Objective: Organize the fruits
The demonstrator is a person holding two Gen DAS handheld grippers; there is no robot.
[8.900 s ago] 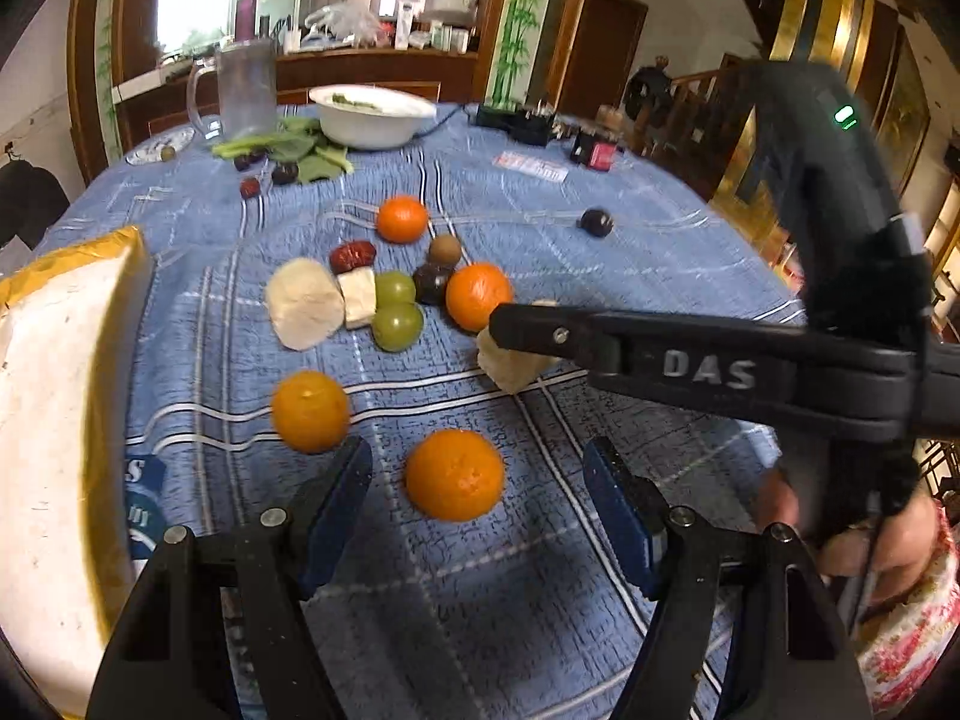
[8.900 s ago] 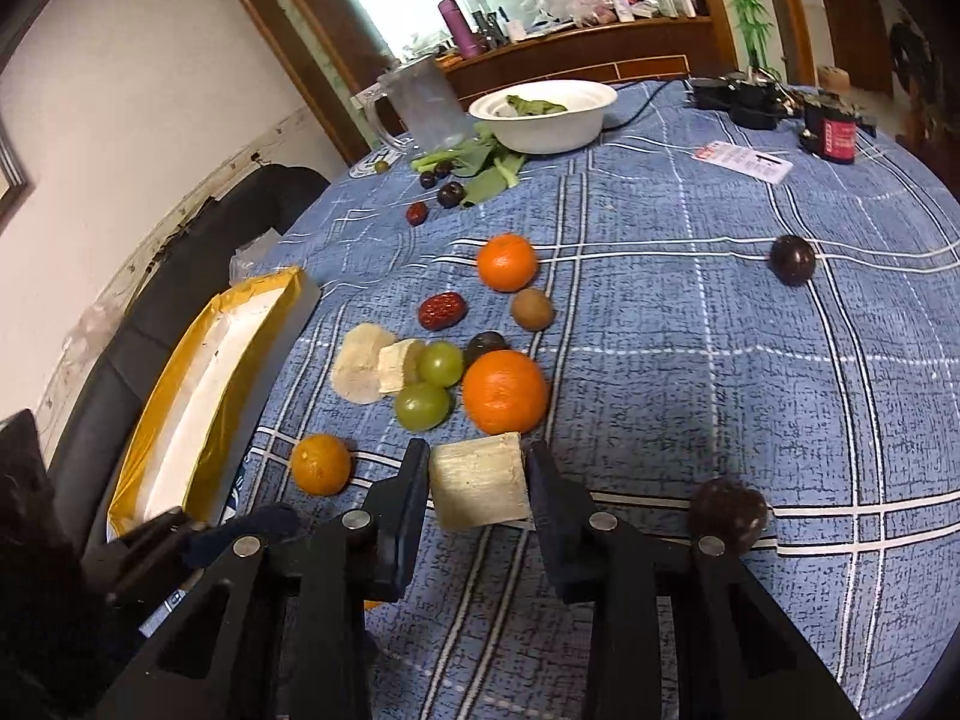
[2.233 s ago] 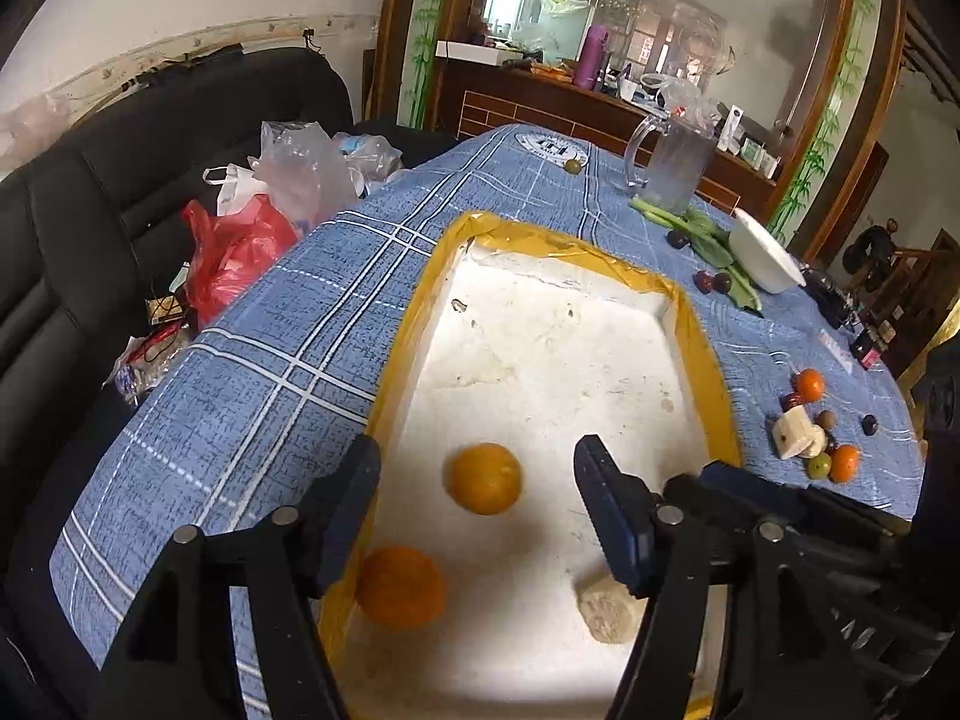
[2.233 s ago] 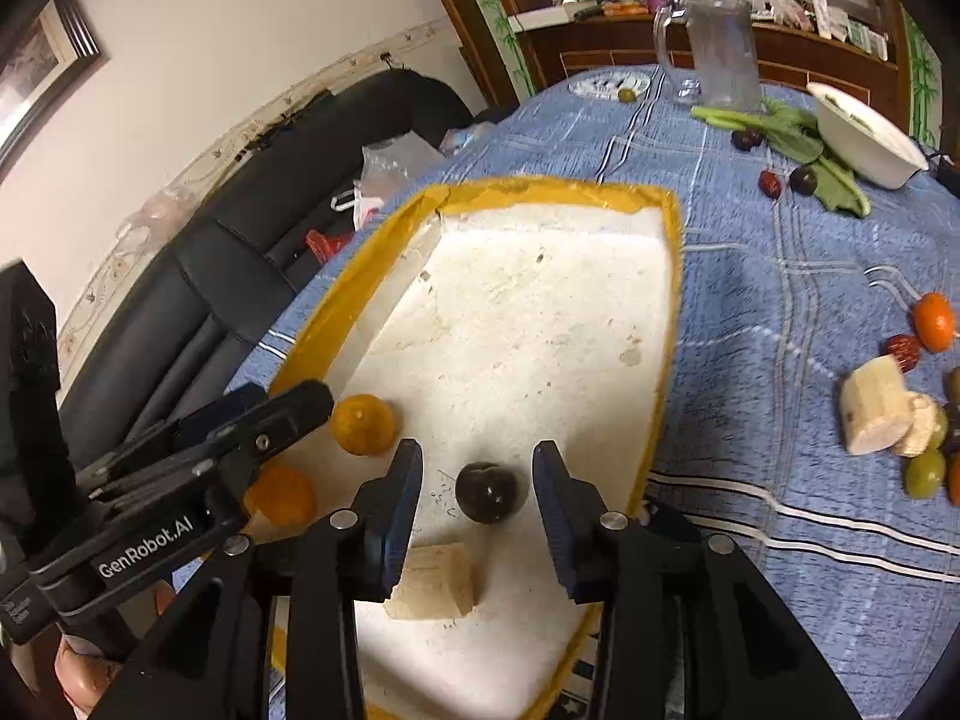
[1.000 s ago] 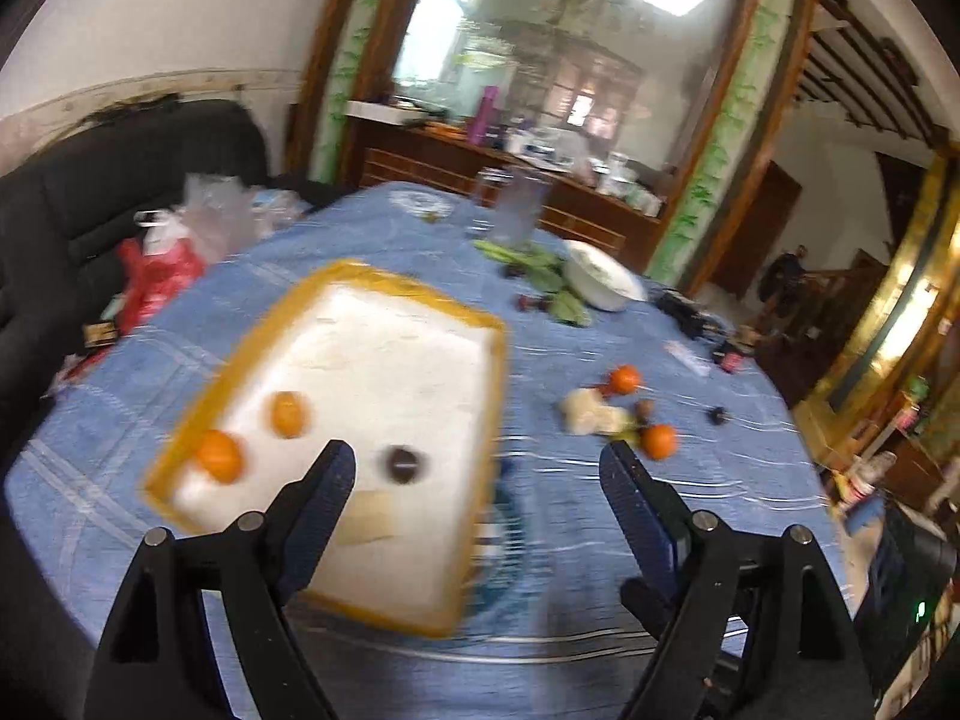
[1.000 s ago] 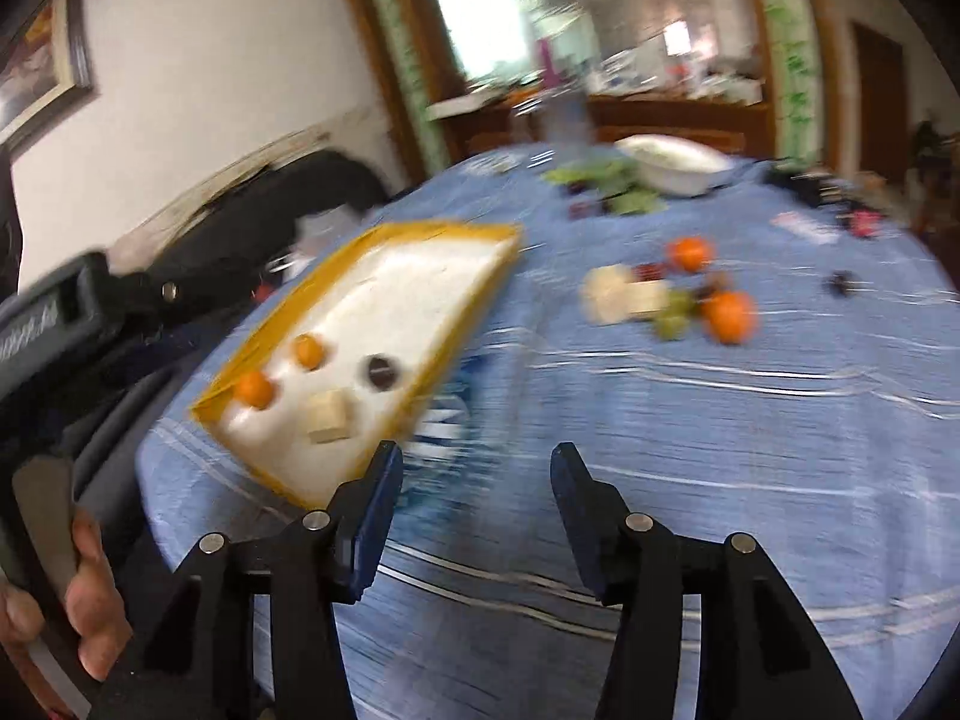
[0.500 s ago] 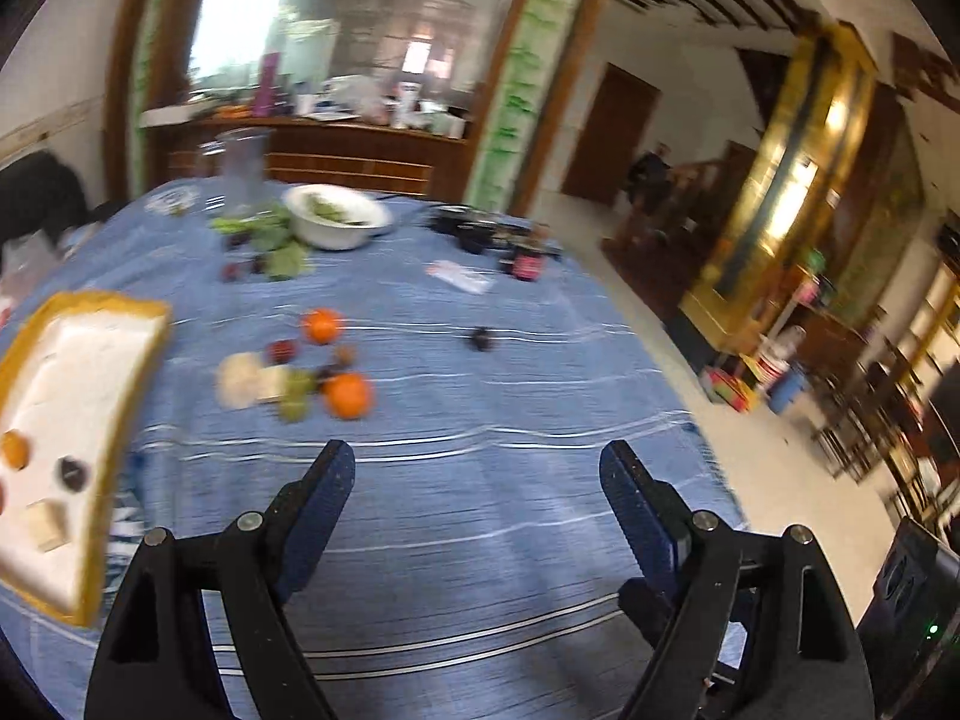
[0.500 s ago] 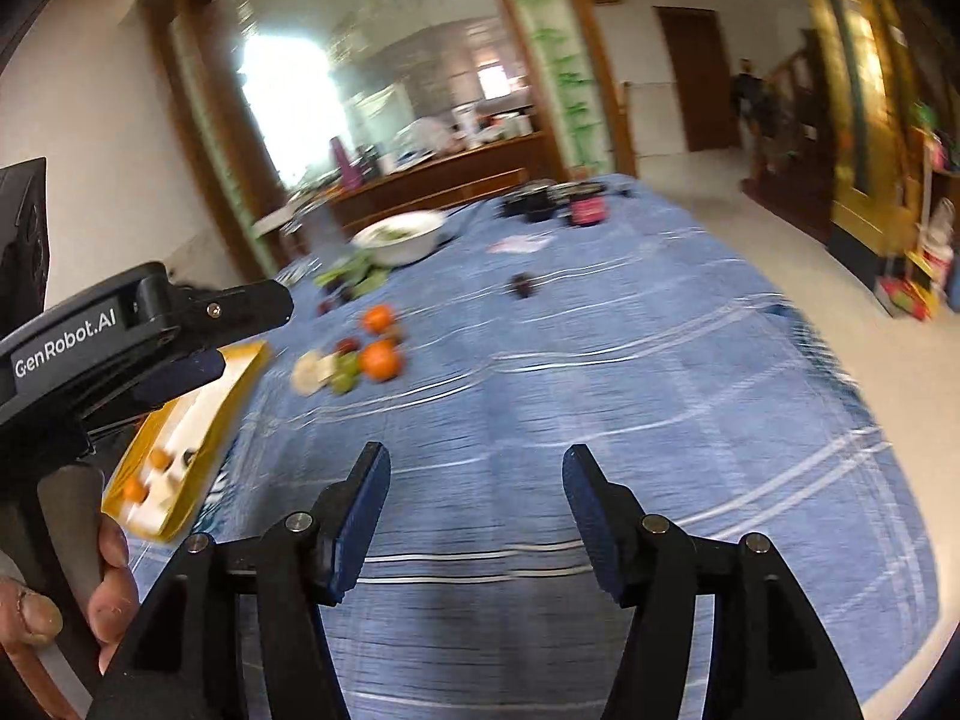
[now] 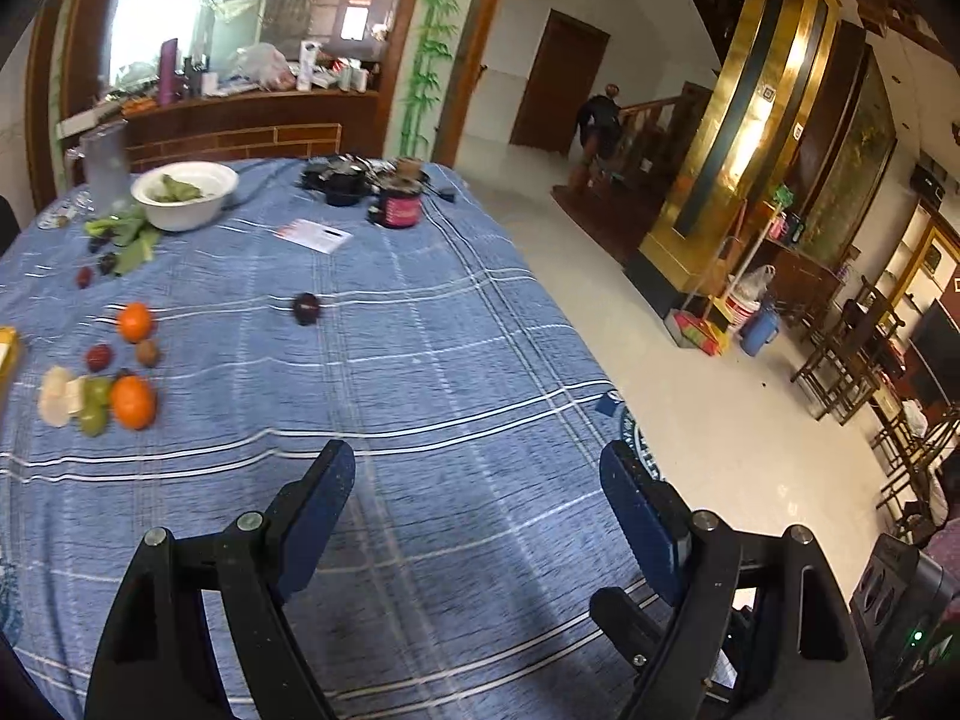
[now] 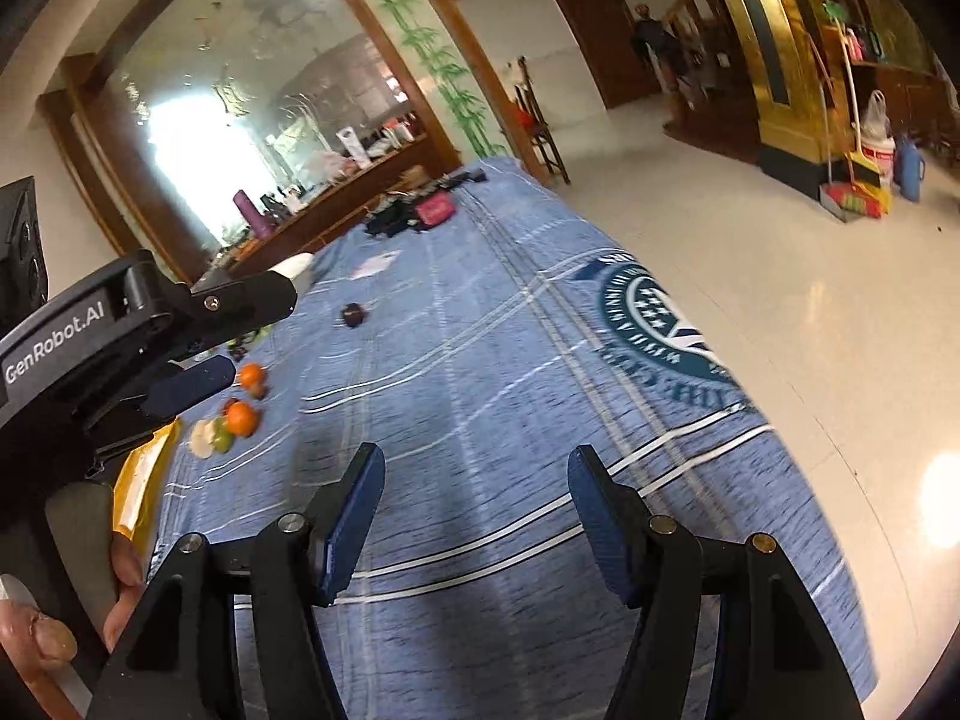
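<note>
Both grippers hang over bare blue tablecloth (image 9: 456,360) with nothing between their fingers — the left gripper (image 9: 477,495) spread wide, the right gripper (image 10: 474,498) with its jaws opening. The fruit pile (image 9: 99,396) sits well off to the left, a lone dark plum (image 9: 306,307) apart from it, beyond the yellow tray (image 10: 141,480).

A home's dining hall: a large table under a blue checked cloth (image 9: 456,372), wooden sideboard (image 9: 240,126) crowded with bottles, dark wooden dining chairs (image 9: 852,360), glossy tiled floor (image 10: 780,276).
</note>
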